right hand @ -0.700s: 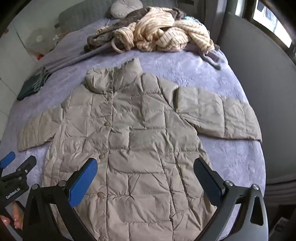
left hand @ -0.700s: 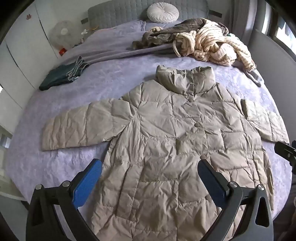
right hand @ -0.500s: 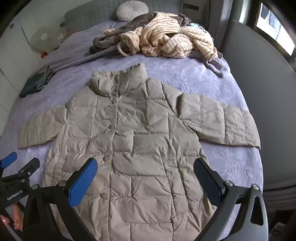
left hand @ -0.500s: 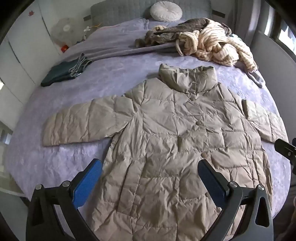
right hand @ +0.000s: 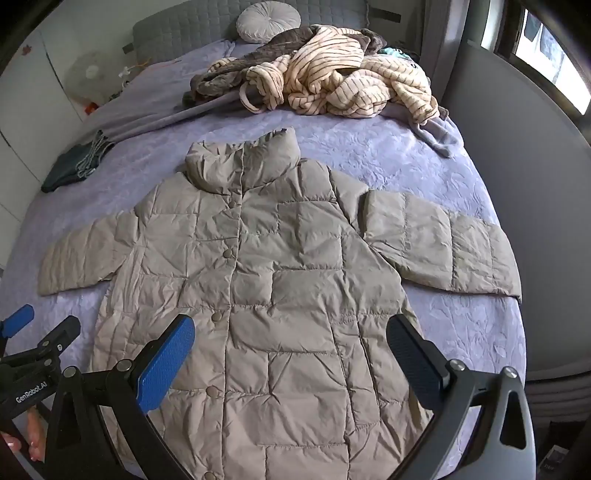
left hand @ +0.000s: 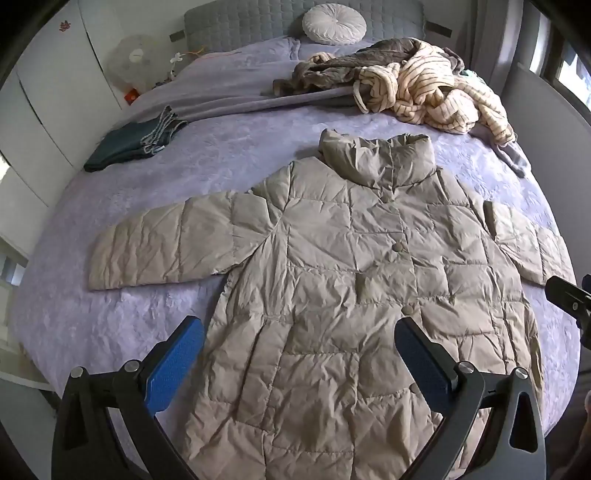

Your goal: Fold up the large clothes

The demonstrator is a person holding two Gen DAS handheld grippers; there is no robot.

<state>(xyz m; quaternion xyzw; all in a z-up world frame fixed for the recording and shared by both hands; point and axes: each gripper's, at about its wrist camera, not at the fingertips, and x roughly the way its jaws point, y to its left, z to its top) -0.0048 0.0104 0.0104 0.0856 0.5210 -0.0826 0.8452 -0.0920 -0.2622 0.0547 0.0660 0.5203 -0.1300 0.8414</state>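
A beige quilted puffer coat [left hand: 351, 280] lies flat and face up on the purple bed, buttoned, collar toward the headboard, both sleeves spread out sideways. It also shows in the right wrist view [right hand: 280, 280]. My left gripper [left hand: 299, 354] is open and empty, held above the coat's lower left part. My right gripper [right hand: 291, 350] is open and empty, held above the coat's lower right part. The left sleeve [left hand: 166, 243] and right sleeve [right hand: 439, 247] lie on the bedspread.
A heap of striped cream and brown clothes [left hand: 417, 88] lies near the headboard. A folded dark green garment [left hand: 133, 144] sits at the bed's left side. A round pillow [left hand: 334, 18] rests at the head. A grey wall panel [right hand: 524, 184] borders the bed's right edge.
Both cameras have drawn back and tilted slightly, so the coat sits a little lower in view. The coat has not moved and both grippers stay open.
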